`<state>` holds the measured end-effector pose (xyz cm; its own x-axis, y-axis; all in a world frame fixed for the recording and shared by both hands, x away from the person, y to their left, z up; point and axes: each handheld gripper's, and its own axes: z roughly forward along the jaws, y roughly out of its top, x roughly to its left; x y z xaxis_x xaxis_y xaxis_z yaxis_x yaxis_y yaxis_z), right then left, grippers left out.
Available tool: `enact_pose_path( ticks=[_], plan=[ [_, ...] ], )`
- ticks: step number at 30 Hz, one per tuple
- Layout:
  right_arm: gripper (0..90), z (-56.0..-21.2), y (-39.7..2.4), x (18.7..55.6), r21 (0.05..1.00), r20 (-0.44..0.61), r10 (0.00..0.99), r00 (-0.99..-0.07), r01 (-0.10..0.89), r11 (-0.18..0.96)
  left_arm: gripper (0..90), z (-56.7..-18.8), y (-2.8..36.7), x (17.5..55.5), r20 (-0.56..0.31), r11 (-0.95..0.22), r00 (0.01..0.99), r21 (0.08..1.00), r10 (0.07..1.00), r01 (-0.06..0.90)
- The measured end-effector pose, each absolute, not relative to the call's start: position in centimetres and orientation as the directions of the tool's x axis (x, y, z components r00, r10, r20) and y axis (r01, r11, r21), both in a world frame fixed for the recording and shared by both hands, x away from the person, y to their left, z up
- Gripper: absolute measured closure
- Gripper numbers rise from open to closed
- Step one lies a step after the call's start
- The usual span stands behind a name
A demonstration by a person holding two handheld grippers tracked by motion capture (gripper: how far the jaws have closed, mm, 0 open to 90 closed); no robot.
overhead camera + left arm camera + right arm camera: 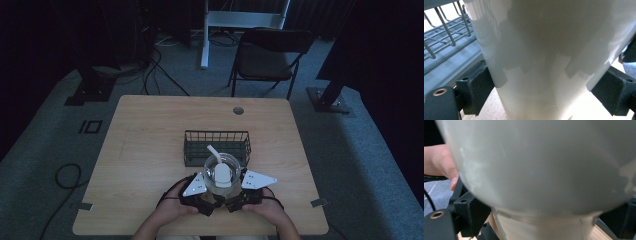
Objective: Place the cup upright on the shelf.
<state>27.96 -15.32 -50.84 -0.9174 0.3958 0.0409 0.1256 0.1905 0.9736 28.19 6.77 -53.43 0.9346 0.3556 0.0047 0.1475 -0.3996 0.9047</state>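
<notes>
A white, footed cup (222, 170) stands near the table's front edge, with a white spoon (213, 151) leaning out of it toward the back. My left gripper (211, 194) holds it from the front left and my right gripper (235, 194) from the front right. In the left gripper view the cup's wall (549, 50) sits between both black pads, which press on its sides. In the right gripper view the cup's rounded bowl (536, 165) bulges over the jaws, which close on its narrower foot. A thumb (446, 167) shows at the left.
A dark wire basket (217, 145) stands just behind the cup, its bars also close in the left gripper view (444, 32). The wooden table (145, 140) has a round grommet (238, 110) at the back. A chair (267, 57) stands beyond the table.
</notes>
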Motion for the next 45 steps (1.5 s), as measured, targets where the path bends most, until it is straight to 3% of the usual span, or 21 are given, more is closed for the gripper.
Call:
enact_pose_path(
  ticks=[21, 45],
  plan=[
    [8.9, -49.1, -15.6, 28.3, 0.97, 0.041, 0.351, -0.935, 0.121, 0.209, 11.5, -51.7, 6.6, 28.8, -0.016, -0.393, 0.956, 0.909, 0.294, 0.136],
    [9.0, -42.4, -15.5, 33.0, 0.987, -0.013, 0.361, -0.933, 0.046, 0.155, 11.5, -44.2, 6.7, 33.7, 0.035, -0.385, 0.948, 0.918, 0.315, 0.094]
  ],
)
